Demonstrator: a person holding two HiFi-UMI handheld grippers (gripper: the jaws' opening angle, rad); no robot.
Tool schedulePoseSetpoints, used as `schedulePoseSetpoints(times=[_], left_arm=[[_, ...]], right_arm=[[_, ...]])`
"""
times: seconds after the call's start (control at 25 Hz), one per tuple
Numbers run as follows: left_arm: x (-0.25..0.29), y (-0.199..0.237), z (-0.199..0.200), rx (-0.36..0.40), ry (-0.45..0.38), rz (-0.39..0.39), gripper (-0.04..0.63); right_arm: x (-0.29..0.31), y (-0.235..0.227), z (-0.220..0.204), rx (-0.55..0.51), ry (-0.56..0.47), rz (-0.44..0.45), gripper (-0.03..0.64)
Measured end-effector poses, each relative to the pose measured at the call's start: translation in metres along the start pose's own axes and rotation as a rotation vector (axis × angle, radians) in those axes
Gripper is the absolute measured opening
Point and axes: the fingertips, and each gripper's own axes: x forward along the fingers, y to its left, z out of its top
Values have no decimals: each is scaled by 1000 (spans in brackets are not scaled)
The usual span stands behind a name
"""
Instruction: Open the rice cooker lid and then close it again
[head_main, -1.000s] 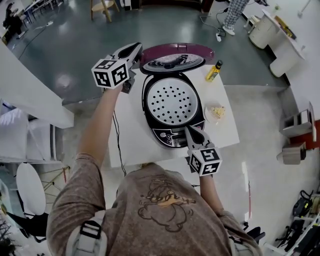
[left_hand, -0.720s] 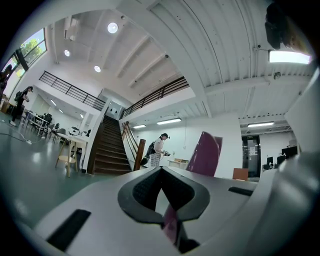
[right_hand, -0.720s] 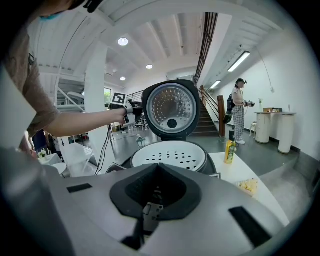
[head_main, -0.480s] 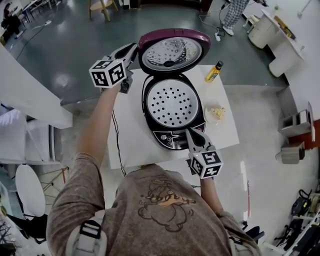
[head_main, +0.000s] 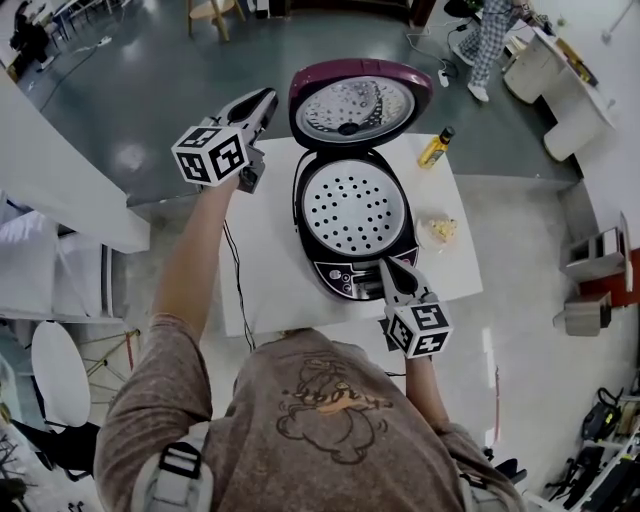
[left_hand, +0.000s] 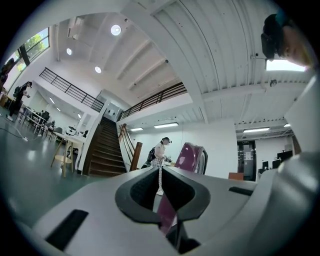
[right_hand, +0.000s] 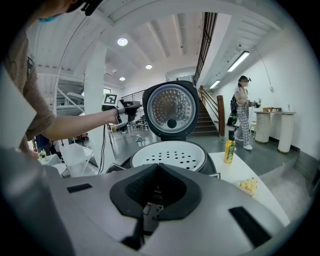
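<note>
While lid (head_main: 352, 105) stands open, left claw (head_main: 266, 98) shut, outstretched beside it.

The rice cooker (head_main: 330, 262) stands on a white table (head_main: 262, 262). Its body is a black oval with a control panel (head_main: 345, 282) on the near front edge. The lid (head_main: 352, 105) is open, hinged at the far side and standing nearly upright. It is maroon outside, and its silvery dimpled inner plate faces the person. A white perforated tray (head_main: 355, 208) lies flat in the mouth of the pot.
</note>
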Motion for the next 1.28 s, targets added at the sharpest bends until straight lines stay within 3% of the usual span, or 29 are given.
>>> schedulePoseSetpoints(times=[0.16, 0.24, 0.52, 0.64, 0.88, 1.28], left_arm=[[-7, -8, 5, 13, 1, -43, 32], [-8, -12, 4, 16, 8, -66, 121], [-7, -30, 11, 31, -13, -153, 308], [-2, -39, 14, 37, -18, -189, 349], [15, -57, 20, 49, -6, -258, 364], [26, -73, 17, 62, 17, -290, 362]], right_arm=[[0, 1, 1, 3, -1, 1, 5], [1, 0, 0, 2, -2, 1, 5], [0, 0, 0, 2, -2, 2, 5], [1, 0, 0, 2, -1, 1, 5], [0, 0, 0, 1, -4, -1, 5], [0, 0, 1, 2, -5, -1, 5]])
